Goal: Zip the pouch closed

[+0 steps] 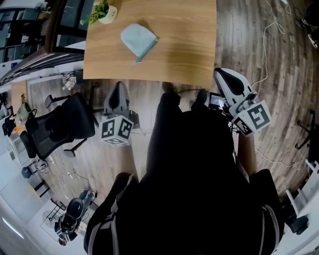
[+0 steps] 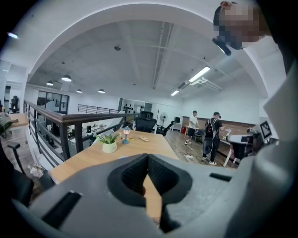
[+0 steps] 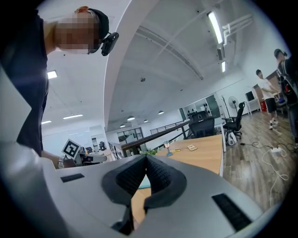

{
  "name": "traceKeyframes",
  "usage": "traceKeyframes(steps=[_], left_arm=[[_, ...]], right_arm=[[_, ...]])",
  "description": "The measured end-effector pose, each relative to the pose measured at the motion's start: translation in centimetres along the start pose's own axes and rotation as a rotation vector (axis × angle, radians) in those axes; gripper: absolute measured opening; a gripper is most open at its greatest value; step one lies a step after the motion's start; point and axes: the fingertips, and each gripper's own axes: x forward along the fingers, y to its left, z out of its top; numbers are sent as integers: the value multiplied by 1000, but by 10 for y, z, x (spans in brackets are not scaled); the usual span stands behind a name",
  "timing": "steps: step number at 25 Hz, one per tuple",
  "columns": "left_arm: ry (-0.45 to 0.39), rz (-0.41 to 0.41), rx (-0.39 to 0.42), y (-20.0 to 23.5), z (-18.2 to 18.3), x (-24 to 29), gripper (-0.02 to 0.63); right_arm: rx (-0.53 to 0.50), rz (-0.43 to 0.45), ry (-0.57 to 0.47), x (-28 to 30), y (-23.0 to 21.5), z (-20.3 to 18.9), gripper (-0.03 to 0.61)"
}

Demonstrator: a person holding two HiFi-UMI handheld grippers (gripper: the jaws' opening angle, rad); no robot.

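A light blue pouch lies flat on the wooden table, left of the middle, with its zip pull trailing toward the near edge. Both grippers hang over the floor, short of the table's near edge and apart from the pouch. My left gripper points at the table from the left; in the left gripper view its jaws meet at the tips with nothing between them. My right gripper is at the table's near right corner; in the right gripper view its jaws are also closed and empty.
A potted plant stands at the table's far left corner. A black office chair is on the floor to the left, and a white cable runs across the floor on the right. A railing and two standing people are beyond.
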Motion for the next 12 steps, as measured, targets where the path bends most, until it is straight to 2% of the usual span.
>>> traceKeyframes(steps=[7,9,12], left_arm=[[49,-41,-85,66,-26,34,0],[67,-74,-99,84,-36,53,0],[91,-144,-114,99,-43,81,0]], right_arm=[[-22,-6,96,83,36,2,12],[-36,-6,119,118,46,4,12],[-84,-54,135,160,55,13,12]])
